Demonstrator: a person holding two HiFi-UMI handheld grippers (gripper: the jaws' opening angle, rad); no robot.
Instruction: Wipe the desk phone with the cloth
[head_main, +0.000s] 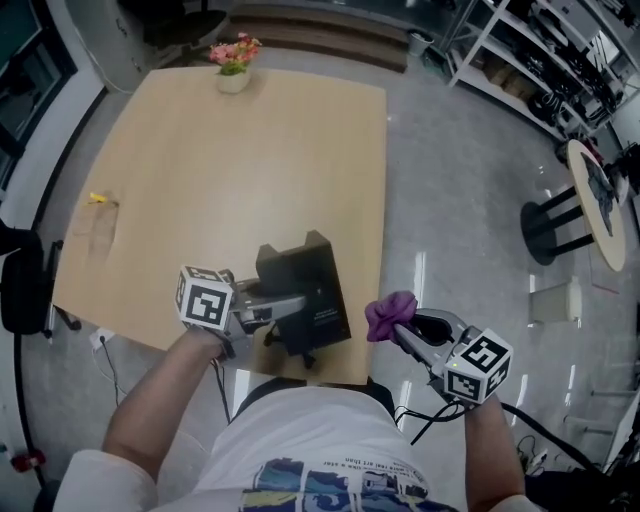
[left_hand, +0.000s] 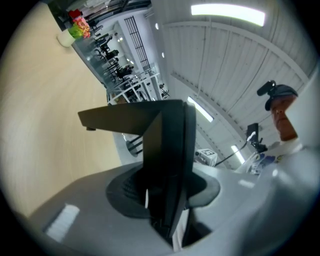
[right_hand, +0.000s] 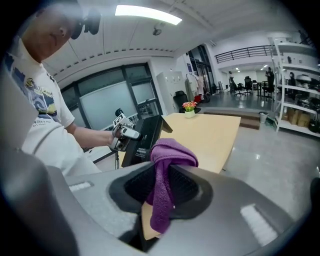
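While your left hand-held gripper (head_main: 290, 308) clamps the desk phone (head_main: 310, 280), bring the right hand-held gripper (head_main: 400, 326) and its pinched cloth (head_main: 390, 312) flat against it.

White printed T-shirt (head_main: 315, 440); grey left gripper (head_main: 293, 304) and right gripper (head_main: 404, 330) carry black-and-white marker cubes (head_main: 205, 297).

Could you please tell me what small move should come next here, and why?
Probably swing the right gripper left until its crumpled purple cloth meets the black desk phone: the cloth is clamped but hangs apart from the phone, which the left gripper grips.
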